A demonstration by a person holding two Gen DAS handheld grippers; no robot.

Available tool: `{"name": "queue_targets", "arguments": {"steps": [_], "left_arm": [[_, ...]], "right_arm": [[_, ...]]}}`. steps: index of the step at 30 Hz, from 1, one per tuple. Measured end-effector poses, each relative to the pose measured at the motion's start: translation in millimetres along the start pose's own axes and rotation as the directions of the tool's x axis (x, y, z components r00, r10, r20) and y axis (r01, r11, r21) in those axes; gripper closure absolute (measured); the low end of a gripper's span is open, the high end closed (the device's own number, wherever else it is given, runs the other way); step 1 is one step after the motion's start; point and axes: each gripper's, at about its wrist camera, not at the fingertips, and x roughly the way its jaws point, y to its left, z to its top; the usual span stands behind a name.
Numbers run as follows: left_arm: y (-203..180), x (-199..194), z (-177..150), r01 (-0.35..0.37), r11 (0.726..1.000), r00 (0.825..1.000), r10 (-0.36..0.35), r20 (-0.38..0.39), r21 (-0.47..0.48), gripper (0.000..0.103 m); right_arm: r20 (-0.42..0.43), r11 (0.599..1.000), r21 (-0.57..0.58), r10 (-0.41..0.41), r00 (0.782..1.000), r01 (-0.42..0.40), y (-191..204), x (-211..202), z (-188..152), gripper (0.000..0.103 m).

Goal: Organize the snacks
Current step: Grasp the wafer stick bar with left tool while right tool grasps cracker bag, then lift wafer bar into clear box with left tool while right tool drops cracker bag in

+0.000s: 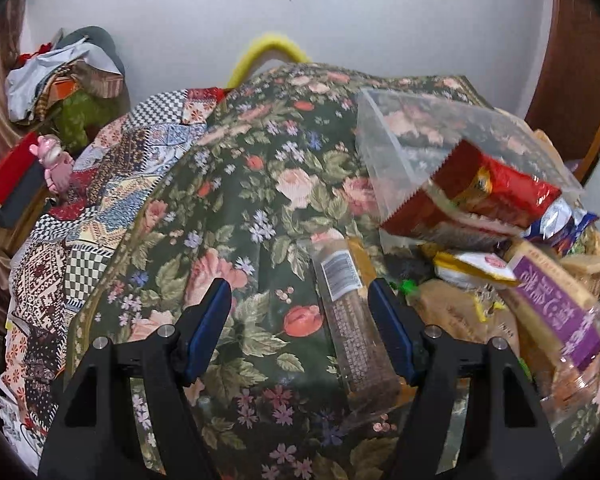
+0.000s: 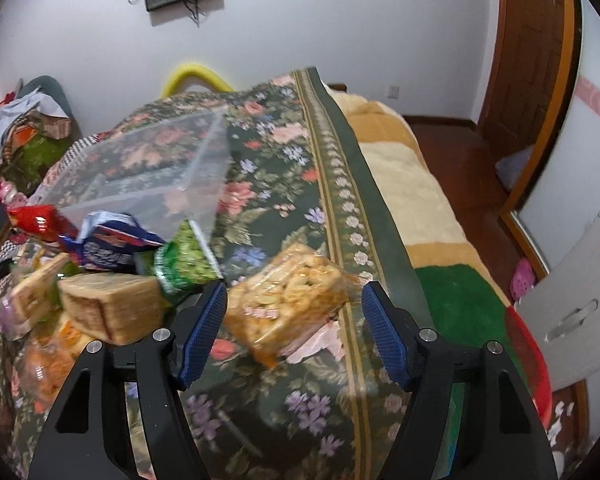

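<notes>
Snacks (image 1: 476, 280) piled (blurred) beside clear tub (image 2: 148, 168)

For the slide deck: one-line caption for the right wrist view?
Right hand-held gripper, open, over a clear-wrapped snack pack on the floral bedspread, snack pile and clear bin at left.

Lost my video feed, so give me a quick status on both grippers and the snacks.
Left gripper open over long cracker pack. Right gripper open over orange snack bag. Nothing gripped. Clear bin behind the snack pile, path unblocked.
</notes>
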Motion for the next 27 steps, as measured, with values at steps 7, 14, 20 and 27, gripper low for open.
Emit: {"name": "queue_targets", "arguments": {"steps": [7, 14, 20, 27], "left_arm": [[-19, 15, -4, 0.053, 0.997, 0.998, -0.050, -0.036, 0.058, 0.032], [-12, 42, -6, 0.111, 0.994, 0.985, -0.110, -0.132, -0.006, 0.032], [-13, 43, -13, 0.123, 0.992, 0.985, -0.125, -0.122, -0.026, 0.041], [-20, 37, -12, 0.062, 0.998, 0.993, -0.061, -0.100, 0.008, 0.066]], "right_arm": [[-0.053, 0.995, 0.066, 0.081, 0.995, -0.078, 0, 23, 3, 0.036], [-0.090, 0.997, 0.016, 0.080, 0.993, -0.079, 16, 47, 6, 0.036], [-0.077, 0.996, 0.019, 0.085, 0.993, -0.084, 15, 48, 4, 0.046], [-0.051, 0.999, 0.012, 0.051, 0.997, -0.050, 12, 42, 3, 0.061]]}}
